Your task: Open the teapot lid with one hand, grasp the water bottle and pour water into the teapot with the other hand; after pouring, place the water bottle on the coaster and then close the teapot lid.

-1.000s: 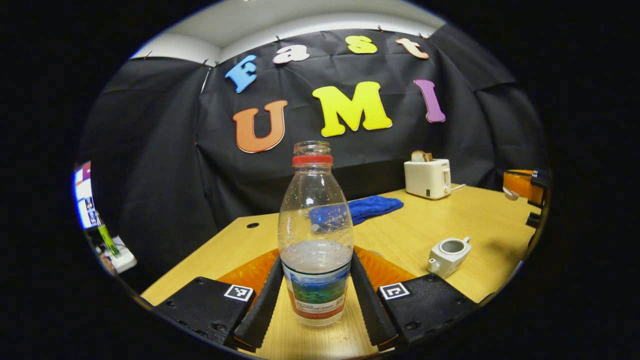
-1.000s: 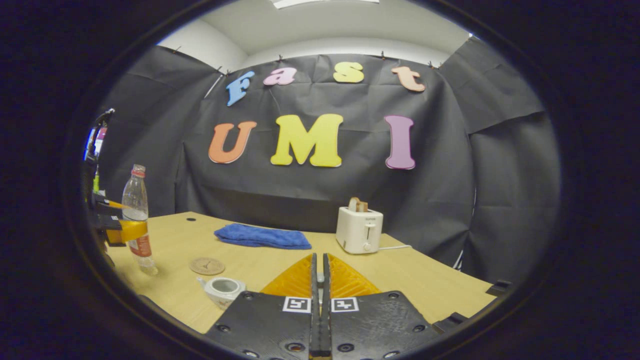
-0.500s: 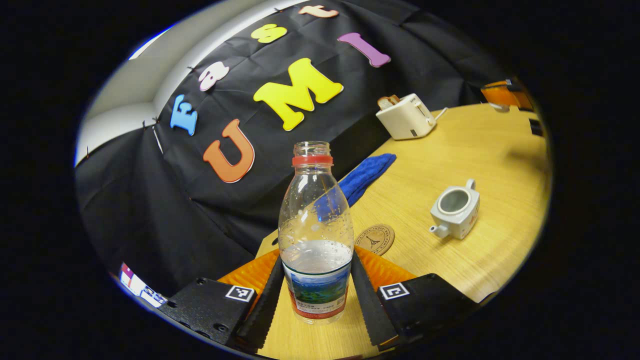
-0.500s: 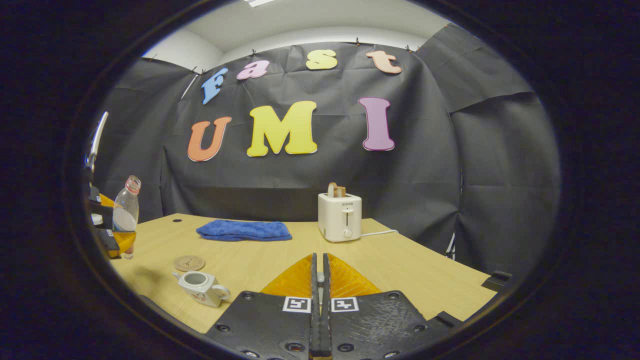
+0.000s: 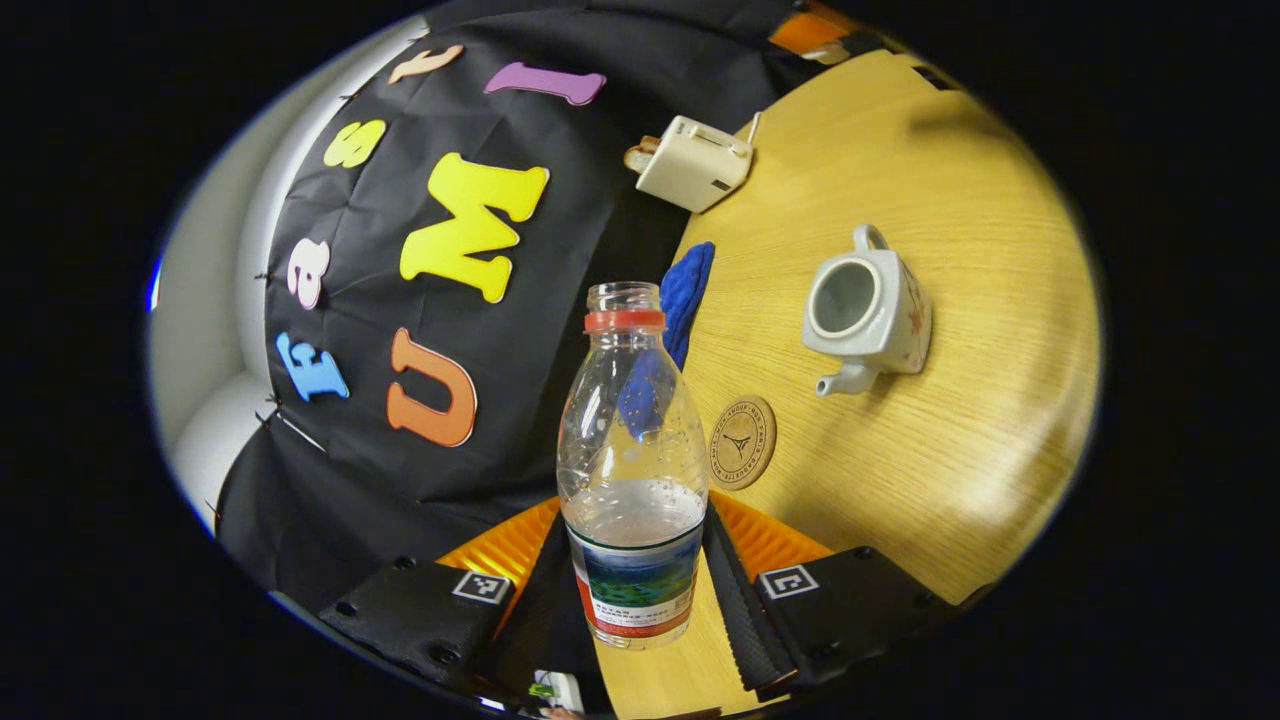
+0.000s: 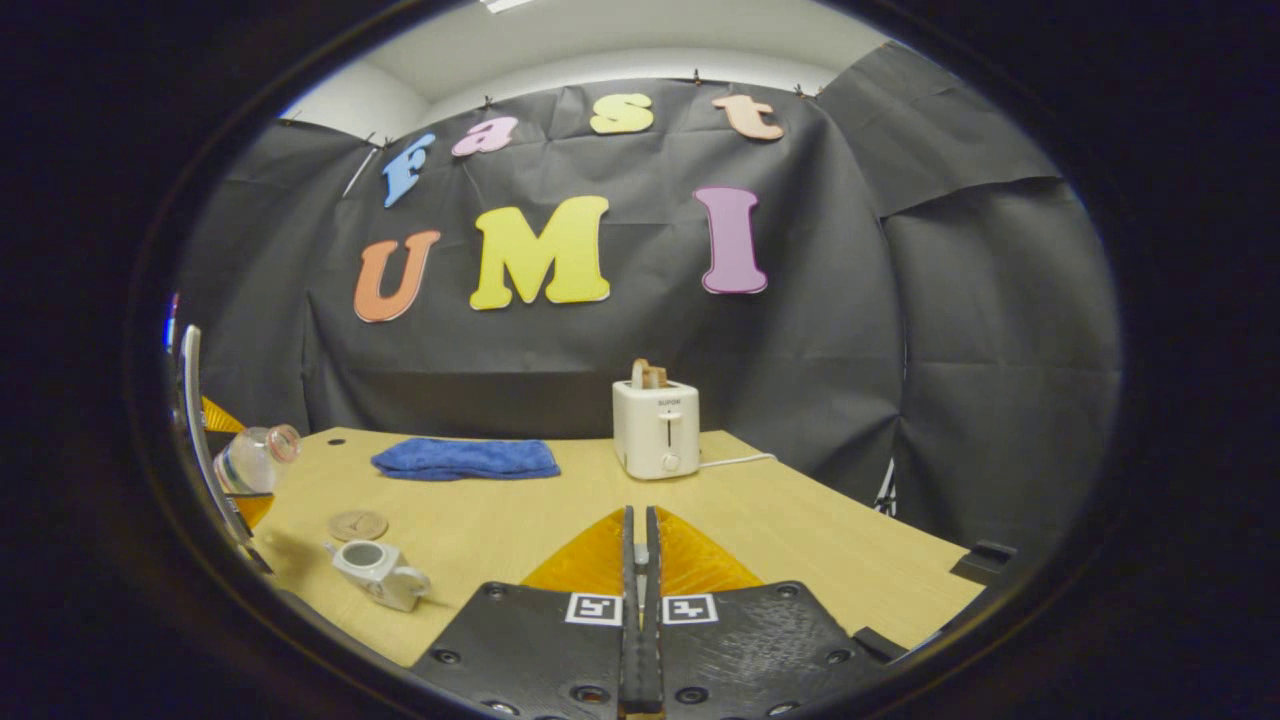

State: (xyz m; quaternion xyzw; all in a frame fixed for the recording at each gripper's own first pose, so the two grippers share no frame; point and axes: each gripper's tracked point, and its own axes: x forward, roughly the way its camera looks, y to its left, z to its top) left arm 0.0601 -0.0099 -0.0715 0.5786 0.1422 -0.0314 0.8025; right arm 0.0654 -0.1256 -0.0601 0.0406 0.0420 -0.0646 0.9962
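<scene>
One clear plastic water bottle, uncapped and about a third full, sits clamped at its label between both fingers of the left gripper, which we see in the left gripper view. We see it tipped far over: in the right gripper view the water bottle lies nearly on its side in the air at the far left, neck pointing toward the middle of the table. Below and a little ahead of its mouth stands the white teapot with its top open and no lid on it. Near the teapot's spout lies a round brown coaster, flat on the wood, with nothing on it.

We see the right gripper in its own view with the fingers pressed together; whether something small is pinched between them we cannot tell.

Farther back on the table we see a folded blue cloth and a white toaster holding toast.
</scene>
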